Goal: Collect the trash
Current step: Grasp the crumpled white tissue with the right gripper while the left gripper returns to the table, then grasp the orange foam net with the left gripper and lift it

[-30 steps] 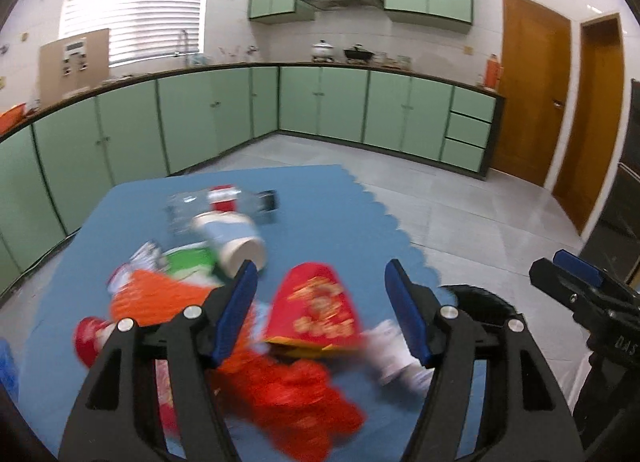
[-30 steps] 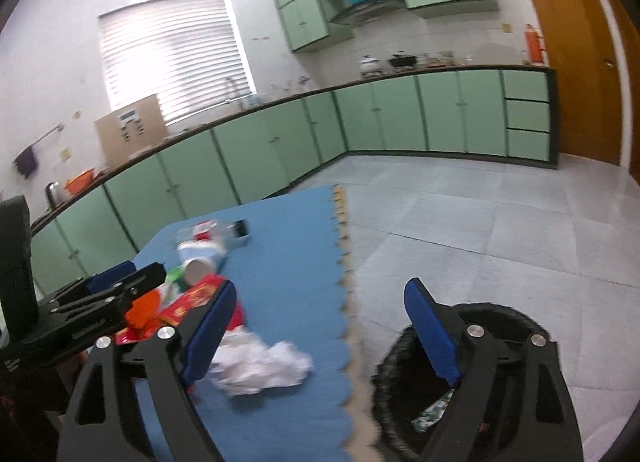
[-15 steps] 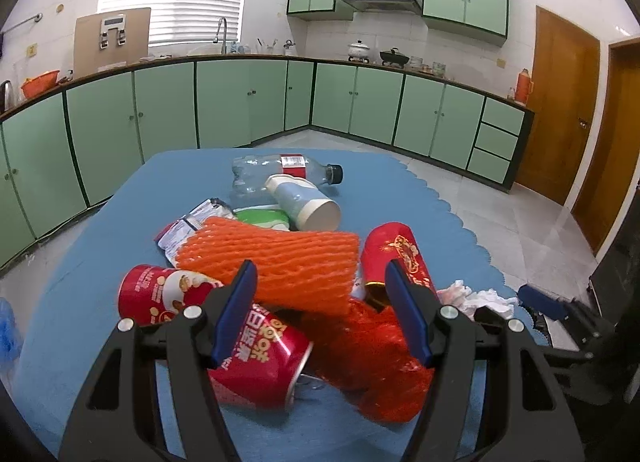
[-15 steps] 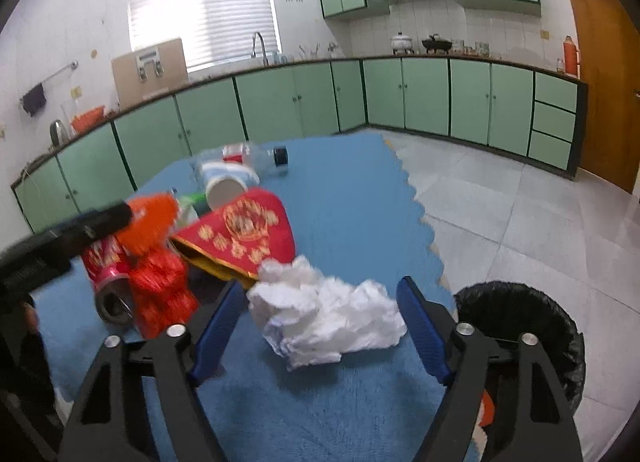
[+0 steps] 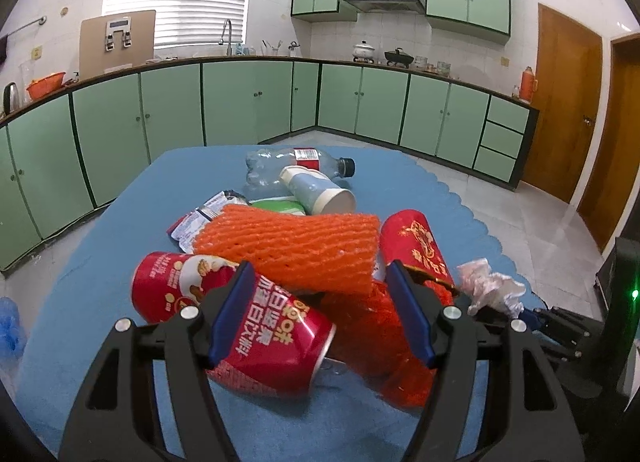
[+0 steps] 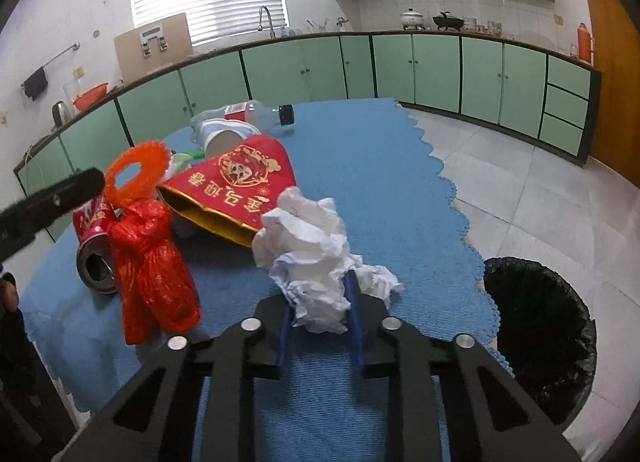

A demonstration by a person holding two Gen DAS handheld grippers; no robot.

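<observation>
On the blue table mat (image 6: 380, 166) lies a crumpled white tissue (image 6: 312, 246). My right gripper (image 6: 320, 318) has its jaws closing on it, and the blue pads pinch its near end. My left gripper (image 5: 320, 310) stands open low over the trash pile. A red drink can (image 5: 224, 302) lies against its left pad, with a red plastic bag (image 5: 372, 342) by the right pad. An orange foam net (image 5: 292, 246) rests just beyond the fingertips. The tissue (image 5: 488, 290) shows at the right of the left wrist view.
A bin lined with a black bag (image 6: 536, 326) stands on the floor off the mat's right edge. Farther back lie a red-and-gold pouch (image 6: 236, 186), a paper cup (image 5: 320, 194), a clear bottle (image 5: 292, 164) and wrappers (image 5: 196, 222). Green cabinets ring the room.
My right gripper came down from over the bin to the tissue and its jaws went from wide open to pinching it. My left gripper dropped closer to the can, then held still.
</observation>
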